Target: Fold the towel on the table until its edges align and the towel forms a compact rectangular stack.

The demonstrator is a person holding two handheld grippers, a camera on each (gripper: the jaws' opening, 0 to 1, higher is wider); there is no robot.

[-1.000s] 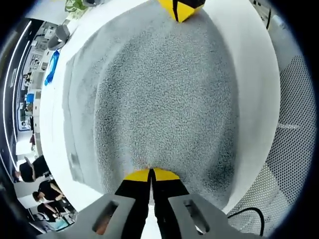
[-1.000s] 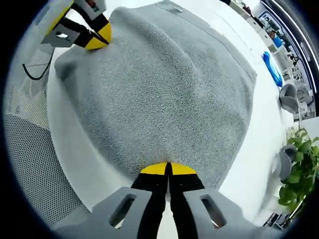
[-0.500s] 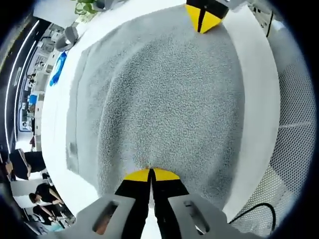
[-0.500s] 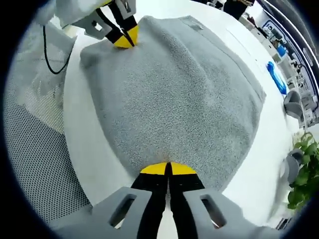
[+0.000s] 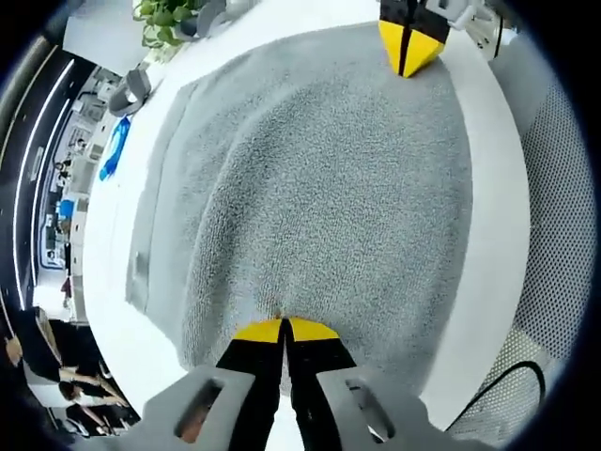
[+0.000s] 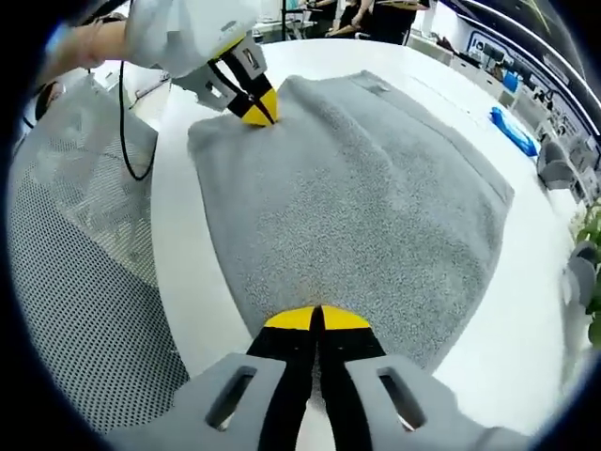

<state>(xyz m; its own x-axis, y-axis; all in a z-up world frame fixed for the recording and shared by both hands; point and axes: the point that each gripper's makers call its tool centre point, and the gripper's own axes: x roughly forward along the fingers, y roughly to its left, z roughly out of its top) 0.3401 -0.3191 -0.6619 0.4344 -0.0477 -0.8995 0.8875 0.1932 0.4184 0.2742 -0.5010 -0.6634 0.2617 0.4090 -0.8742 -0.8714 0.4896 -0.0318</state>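
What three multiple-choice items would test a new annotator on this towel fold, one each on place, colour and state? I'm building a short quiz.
1. Where does the towel lie?
A. on the white table
B. on the mesh chair
C. on the floor

2. What colour are the claw tips?
A. red
B. yellow
C. green

3. How do the left claw and the right claw stand?
A. both open above the towel
B. one open, one shut
C. both shut on the towel's edge

Answers: 1 A, white tabletop borders the grey cloth; 2 B, yellow pads show in both views; 3 C, each pair of tips meets at the towel's edge.
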